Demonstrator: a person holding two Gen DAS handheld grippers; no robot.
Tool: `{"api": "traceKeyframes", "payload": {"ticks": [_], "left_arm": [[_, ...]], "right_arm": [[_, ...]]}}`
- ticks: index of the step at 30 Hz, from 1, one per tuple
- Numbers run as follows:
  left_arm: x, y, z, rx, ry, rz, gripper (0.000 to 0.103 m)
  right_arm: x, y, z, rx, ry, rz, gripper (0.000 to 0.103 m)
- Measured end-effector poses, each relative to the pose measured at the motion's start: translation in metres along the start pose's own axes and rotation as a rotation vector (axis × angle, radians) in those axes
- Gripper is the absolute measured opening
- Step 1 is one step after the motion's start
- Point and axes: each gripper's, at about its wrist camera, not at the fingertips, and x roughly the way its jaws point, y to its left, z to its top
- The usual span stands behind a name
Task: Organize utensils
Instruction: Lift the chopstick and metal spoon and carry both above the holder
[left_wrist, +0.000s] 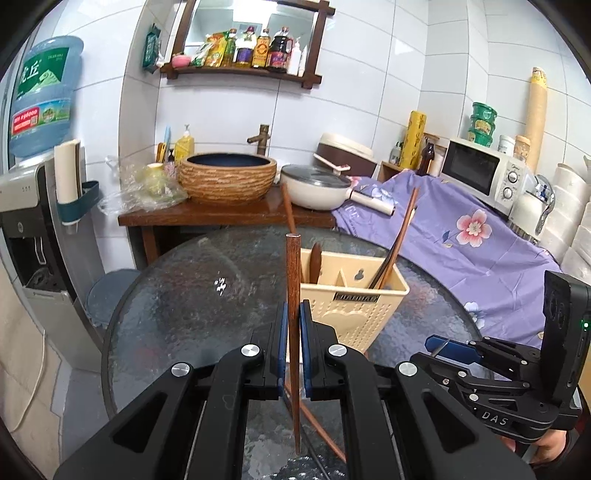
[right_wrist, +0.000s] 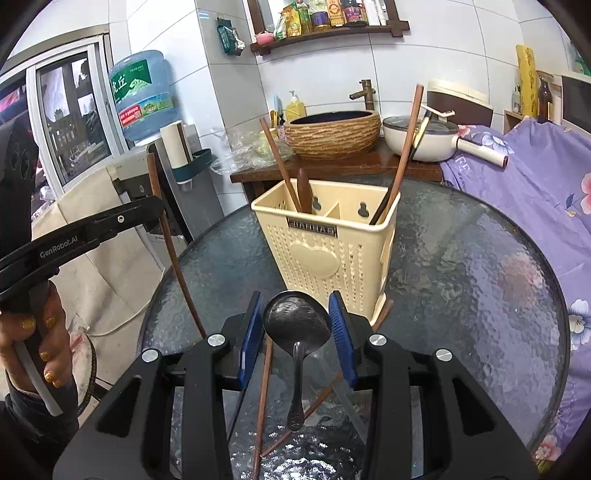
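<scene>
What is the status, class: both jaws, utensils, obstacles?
Left gripper shut on chopstick. Right gripper shut on metal spoon. Utensil holder ahead, nothing blocking.

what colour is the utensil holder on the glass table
Cream-yellow plastic utensil holder, perforated with small holes and a raised heart on its front; clearest in the right wrist view.

- Both grippers are chunky matte black plastic with triangular cutouts in the arms
- left gripper (left_wrist: 294, 325) has blue pads on the fingers (left_wrist: 305, 328), plus round silver screw caps on the linkage
- right gripper (right_wrist: 296, 325) is the same build: blue ribbed pads, four silver caps
- seen side-on, the left unit carries white "GenRobot.AI" lettering, and the right one reads "DAS" with a tiny green light on its black camera block
- the person's left hand (right_wrist: 35, 347) has glittery gold nail polish and a dark sleeve
</scene>
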Motion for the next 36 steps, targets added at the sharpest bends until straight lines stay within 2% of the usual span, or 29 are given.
{"api": "traceKeyframes", "payload": {"ticks": [6,12,18,22,25,29,36], "left_arm": [[-0.011,-0.013,0.027,0.031,-0.034,-0.033,0.006],[-0.025,-0.024,0.075,0.038,-0.114,-0.039,0.006],[-0.021,-0.026,0.122,-0.020,-0.202,0.005,0.006],[-0.002,-0.023,0.145,-0.086,-0.232,0.035,0.006],[0.015,-0.019,0.149,-0.130,-0.240,0.051,0.006],[0.037,-0.019,0.141,-0.132,-0.240,0.087,0.006],[0.077,-0.012,0.107,-0.142,-0.140,0.080,0.006]], "right_arm": [[-0.013,0.003,0.030,-0.007,-0.035,0.014,0.037],[-0.033,0.007,0.080,-0.032,-0.123,-0.014,0.037],[-0.035,0.003,0.135,-0.029,-0.226,-0.083,0.037],[-0.024,-0.003,0.155,-0.020,-0.273,-0.131,0.037],[-0.010,-0.010,0.159,-0.013,-0.300,-0.169,0.037],[0.009,-0.018,0.147,-0.010,-0.300,-0.195,0.037],[0.042,-0.026,0.112,-0.020,-0.237,-0.212,0.037]]}}
